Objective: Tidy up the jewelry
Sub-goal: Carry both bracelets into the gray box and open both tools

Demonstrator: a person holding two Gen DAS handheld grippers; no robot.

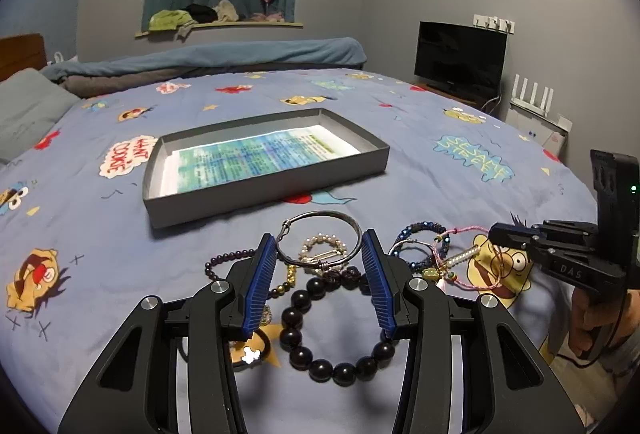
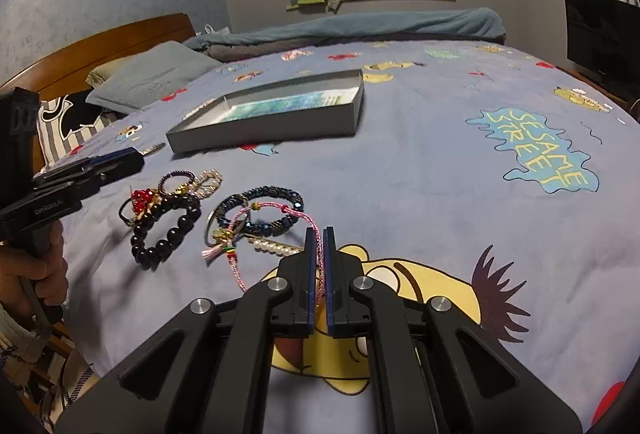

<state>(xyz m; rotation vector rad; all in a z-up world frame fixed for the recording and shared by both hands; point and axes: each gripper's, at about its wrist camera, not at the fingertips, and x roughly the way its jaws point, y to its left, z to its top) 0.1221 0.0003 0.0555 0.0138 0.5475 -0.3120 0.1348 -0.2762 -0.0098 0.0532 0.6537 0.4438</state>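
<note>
Left wrist view looks across a blue cartoon-print bedspread (image 1: 400, 161) to a shallow grey box (image 1: 256, 201) lying open in the middle of the bed. Its only content is a printed sheet (image 1: 256, 157) with blue-green colouring, flat on the bottom; no jewelry lies in it.

Near the camera, the left gripper (image 1: 324, 266) has its blue pads standing partly apart, one on each side of a thin silver wire bangle (image 1: 320, 238); whether the pads press on the bangle cannot be told. Below it lies a bracelet of large dark beads (image 1: 332, 338), with a small pearl ring-shaped piece (image 1: 324, 244) inside the bangle's outline and a thin purple bead strand (image 1: 224, 262) to the left.

To the right sits a second cluster: a blue beaded bracelet (image 2: 264, 205), a pearl bar pin (image 2: 272, 246) and a pink braided cord bracelet (image 2: 276, 222).

Right wrist view shows the right gripper (image 2: 319, 234) with its jaws closed tight on that pink cord, which runs up between the pads. A hand (image 2: 36, 270) at the far left holds the other tool.
</note>
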